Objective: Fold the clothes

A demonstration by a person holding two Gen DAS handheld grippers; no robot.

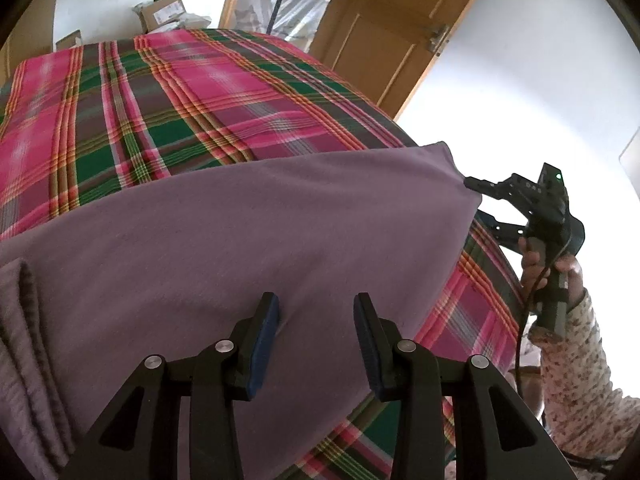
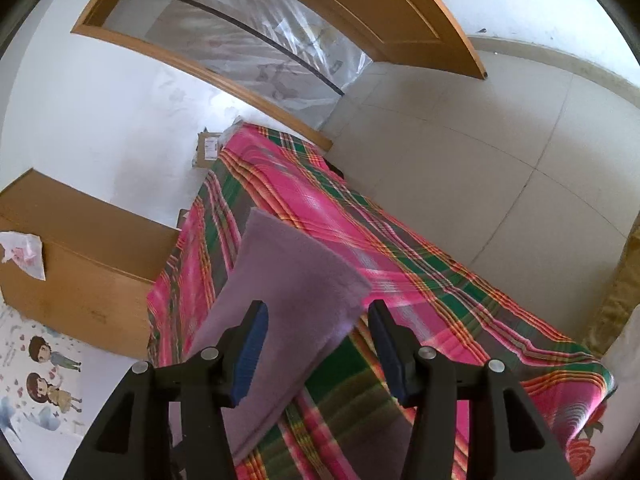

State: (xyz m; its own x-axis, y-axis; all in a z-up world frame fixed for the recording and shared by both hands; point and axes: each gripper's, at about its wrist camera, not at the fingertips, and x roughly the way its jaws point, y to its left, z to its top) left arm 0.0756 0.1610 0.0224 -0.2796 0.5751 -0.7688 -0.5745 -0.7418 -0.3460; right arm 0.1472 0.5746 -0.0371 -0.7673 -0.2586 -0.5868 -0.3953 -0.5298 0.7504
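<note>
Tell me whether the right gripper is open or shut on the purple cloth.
Open. In the right wrist view, the right gripper has its fingers spread wide, and the purple cloth lies between them, not pinched by either blue pad.

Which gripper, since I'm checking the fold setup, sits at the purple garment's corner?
The right gripper: its fingers are at the purple garment's far right corner, while the left gripper is over the cloth's broad middle.

A plain mauve garment [image 1: 248, 232] of soft, slightly fuzzy cloth lies spread over the plaid-covered bed — smooth and flat across its middle, its near-left edge bunched into thick layered folds, one far corner drawn out to a point.
</note>
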